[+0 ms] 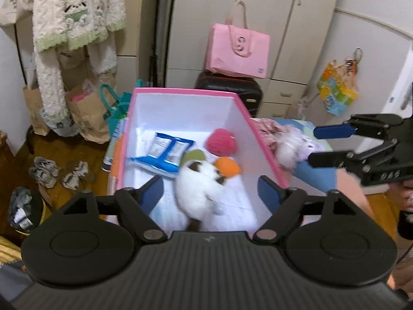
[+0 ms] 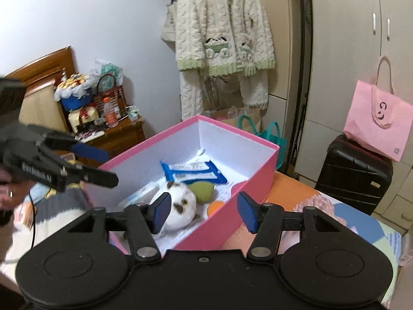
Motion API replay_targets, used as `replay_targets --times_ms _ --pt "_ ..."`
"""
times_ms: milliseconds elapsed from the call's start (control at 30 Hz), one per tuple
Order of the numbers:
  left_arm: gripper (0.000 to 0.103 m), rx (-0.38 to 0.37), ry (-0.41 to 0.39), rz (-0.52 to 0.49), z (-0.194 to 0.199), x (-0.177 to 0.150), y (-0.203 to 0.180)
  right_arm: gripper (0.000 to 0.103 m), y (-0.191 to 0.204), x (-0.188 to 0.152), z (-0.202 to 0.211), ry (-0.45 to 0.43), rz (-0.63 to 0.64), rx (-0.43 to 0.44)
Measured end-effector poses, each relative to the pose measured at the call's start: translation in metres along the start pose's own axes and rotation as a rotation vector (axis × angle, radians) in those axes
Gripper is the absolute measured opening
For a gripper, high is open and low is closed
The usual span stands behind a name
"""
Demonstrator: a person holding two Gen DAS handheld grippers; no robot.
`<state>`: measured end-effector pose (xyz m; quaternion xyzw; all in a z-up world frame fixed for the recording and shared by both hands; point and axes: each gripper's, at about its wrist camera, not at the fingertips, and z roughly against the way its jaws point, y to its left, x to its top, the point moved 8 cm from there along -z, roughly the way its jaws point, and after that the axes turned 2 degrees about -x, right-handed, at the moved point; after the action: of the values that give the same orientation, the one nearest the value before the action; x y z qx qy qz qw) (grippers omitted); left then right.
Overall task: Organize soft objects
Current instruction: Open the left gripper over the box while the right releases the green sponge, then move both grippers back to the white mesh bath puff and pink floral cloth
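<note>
A pink box (image 1: pixel 240 103) with white inside stands open on the bed. In it lie a white plush with brown patches (image 1: pixel 198 191), a green soft piece (image 1: pixel 193 155), an orange soft piece (image 1: pixel 227 166), a pink yarn ball (image 1: pixel 220 142) and a blue-and-white pack (image 1: pixel 165 152). My left gripper (image 1: pixel 210 193) is open and empty above the white plush. My right gripper (image 2: pixel 204 211) is open and empty over the box's near wall (image 2: pixel 224 222); the plush (image 2: pixel 180 206) lies just beyond its left finger. A white fluffy toy (image 1: pixel 289 147) lies right of the box.
A black suitcase (image 2: pixel 353 175) with a pink bag (image 2: pixel 376 121) on it stands by the wardrobe. Paper bags (image 1: pixel 87 113) and shoes (image 1: pixel 59 173) are on the floor at left. A wooden nightstand (image 2: pixel 116 134) holds clutter. A fleece robe (image 2: pixel 222 38) hangs behind the box.
</note>
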<state>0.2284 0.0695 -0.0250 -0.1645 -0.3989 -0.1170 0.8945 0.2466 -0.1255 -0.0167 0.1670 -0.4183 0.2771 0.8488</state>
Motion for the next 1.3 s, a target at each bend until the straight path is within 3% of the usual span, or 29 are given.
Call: replay_targets --times_ms 200,533,700,967,1300 --pt "0.094 -0.028 0.0 -0.087 0.017 -0.011 -0.04 0.067 0.012 -0.03 0.039 -0.015 0.051 -0.014" --pt "0.098 -0.062 0.052 -0.199 0.02 -0.024 -0.103 0.079 0.003 -0.071 0.091 -0.011 0.051 -0.076" --pt "0.098 -0.115 0.072 -0.248 0.01 -0.026 -0.133 0.084 -0.01 -0.087 0.107 -0.022 0.026 -0.112" --pt "0.096 -0.157 0.019 -0.29 -0.015 -0.023 -0.172 0.085 -0.034 -0.102 0.117 -0.038 0.037 -0.154" --pt "0.094 -0.078 -0.082 -0.296 -0.066 -0.009 -0.188 0.085 -0.096 -0.097 0.109 -0.11 -0.094 -0.104"
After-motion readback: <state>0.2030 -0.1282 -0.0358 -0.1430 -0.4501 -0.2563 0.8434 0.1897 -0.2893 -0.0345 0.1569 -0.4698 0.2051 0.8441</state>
